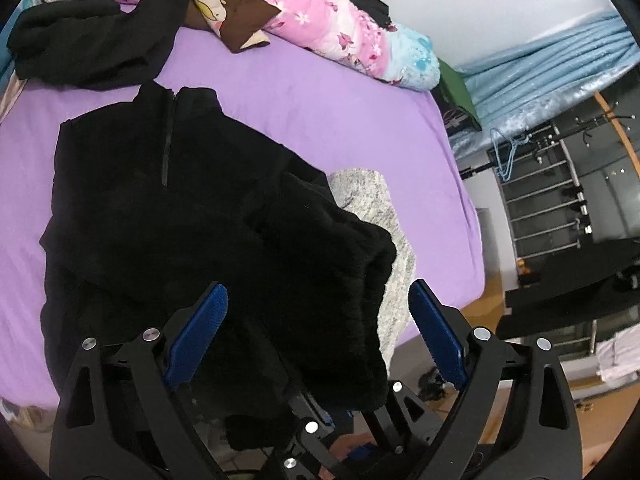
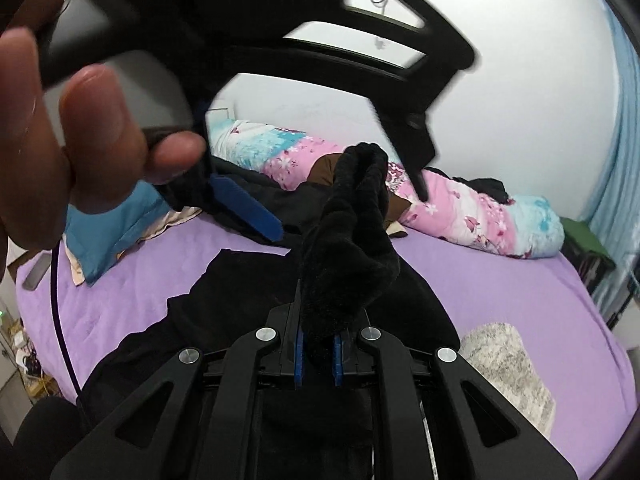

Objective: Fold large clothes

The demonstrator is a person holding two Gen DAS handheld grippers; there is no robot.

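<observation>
Left wrist view: a black fleece (image 1: 160, 208) with a short neck zip lies spread on a purple bed (image 1: 320, 120), filling the centre and lower left of the frame. The left tool (image 1: 318, 312) is released, its blue pads (image 1: 200, 340) wide apart, and a fold of the fleece hangs between them at lower centre without being pinched. A grey cloth (image 1: 372, 208) lies just beside the fleece toward the right. A pink and blue floral quilt (image 1: 340, 28) runs along the top, with other dark clothes (image 1: 88, 40) at upper left. Right wrist view: the right tool (image 2: 318, 356) at lower centre is clenched on a bunched part of the fleece (image 2: 344, 264), which rises upright to mid-frame. The left tool (image 2: 344, 196) and the hand (image 2: 60, 148) holding it fill the upper left.
</observation>
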